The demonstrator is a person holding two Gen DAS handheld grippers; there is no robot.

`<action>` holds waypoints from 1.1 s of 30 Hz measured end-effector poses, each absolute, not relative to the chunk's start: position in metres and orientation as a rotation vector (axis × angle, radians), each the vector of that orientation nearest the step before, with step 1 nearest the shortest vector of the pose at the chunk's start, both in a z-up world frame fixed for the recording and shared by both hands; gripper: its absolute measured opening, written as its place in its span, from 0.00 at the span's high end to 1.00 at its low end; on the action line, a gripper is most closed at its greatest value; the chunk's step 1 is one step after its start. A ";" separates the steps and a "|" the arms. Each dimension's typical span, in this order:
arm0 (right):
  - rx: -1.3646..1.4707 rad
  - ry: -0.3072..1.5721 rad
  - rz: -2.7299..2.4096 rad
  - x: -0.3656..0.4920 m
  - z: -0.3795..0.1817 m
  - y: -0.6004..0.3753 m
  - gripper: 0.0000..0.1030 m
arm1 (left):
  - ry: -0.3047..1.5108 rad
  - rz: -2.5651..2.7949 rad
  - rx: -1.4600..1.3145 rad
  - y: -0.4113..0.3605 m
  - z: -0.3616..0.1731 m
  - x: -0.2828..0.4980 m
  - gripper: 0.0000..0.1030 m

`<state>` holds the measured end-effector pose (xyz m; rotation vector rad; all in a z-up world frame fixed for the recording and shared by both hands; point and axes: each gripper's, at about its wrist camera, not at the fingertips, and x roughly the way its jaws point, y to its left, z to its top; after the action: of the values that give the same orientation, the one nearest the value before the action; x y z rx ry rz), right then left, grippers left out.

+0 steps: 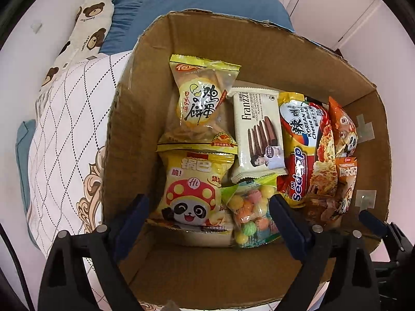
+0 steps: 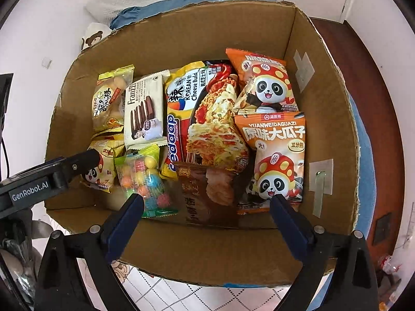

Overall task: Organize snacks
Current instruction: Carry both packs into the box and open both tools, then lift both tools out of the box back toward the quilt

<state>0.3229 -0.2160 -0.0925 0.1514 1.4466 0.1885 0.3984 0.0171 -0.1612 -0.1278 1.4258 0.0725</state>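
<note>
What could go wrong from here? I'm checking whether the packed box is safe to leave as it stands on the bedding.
1. The cardboard box sits on a soft quilt, so it might tip if nudged.
2. The left gripper hangs open around the candy bag and panda snack bag; lifting carelessly could snag one.
3. The right gripper is open over the brown packet, which overlaps the noodle pack and may slide.

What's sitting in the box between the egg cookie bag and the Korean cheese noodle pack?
The white Franzzi cookie pack lies between the egg cookie bag and the noodle pack; both wrist views show it.
</note>
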 end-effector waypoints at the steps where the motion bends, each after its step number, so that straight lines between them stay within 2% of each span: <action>1: 0.135 1.441 0.179 0.323 -0.091 -0.216 0.03 | 1.423 0.076 -0.125 0.015 -0.160 0.397 0.09; 16: 0.060 1.361 0.124 0.308 -0.063 -0.232 0.03 | 1.328 0.027 -0.101 -0.010 -0.129 0.361 0.09; 33: 0.005 1.118 0.095 0.249 0.011 -0.241 0.03 | 1.042 -0.009 -0.049 -0.027 -0.047 0.297 0.09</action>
<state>0.2487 -0.2407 0.0107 0.0050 1.1181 0.0955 0.2966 -0.0269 -0.0472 -0.0495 1.0424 -0.0092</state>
